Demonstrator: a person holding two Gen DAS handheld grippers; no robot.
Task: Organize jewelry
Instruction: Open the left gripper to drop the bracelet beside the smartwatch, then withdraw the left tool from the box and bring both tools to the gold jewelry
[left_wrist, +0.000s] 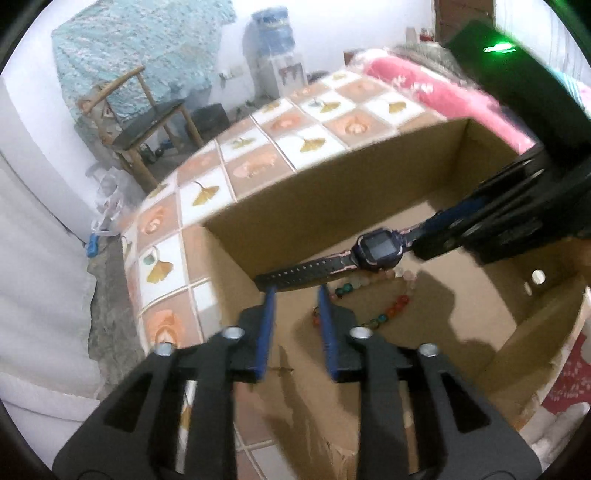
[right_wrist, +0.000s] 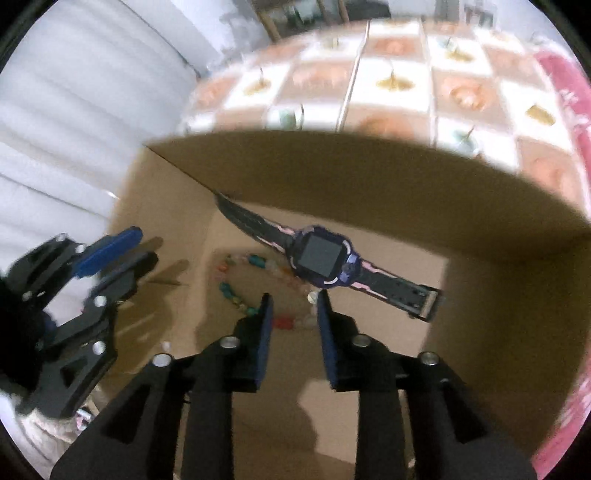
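Observation:
A purple and black smartwatch (left_wrist: 376, 251) hangs in the air inside an open cardboard box (left_wrist: 332, 177), above a colourful bead bracelet (left_wrist: 395, 304) on the box floor. In the left wrist view the watch strap end meets the right gripper's tips (left_wrist: 424, 236). In the right wrist view the watch (right_wrist: 321, 260) floats beyond my open right gripper (right_wrist: 293, 301), with no finger touching it, and the bracelet (right_wrist: 236, 284) lies below. My left gripper (left_wrist: 295, 295) is open and empty just under the strap; it also shows in the right wrist view (right_wrist: 144, 245).
The box stands on a bed with a tiled-pattern quilt (left_wrist: 258, 158) and a pink blanket (left_wrist: 443, 96). A wooden chair (left_wrist: 140, 122) and a water dispenser (left_wrist: 275, 48) stand by the far wall. A white cover (right_wrist: 74, 129) lies left of the box.

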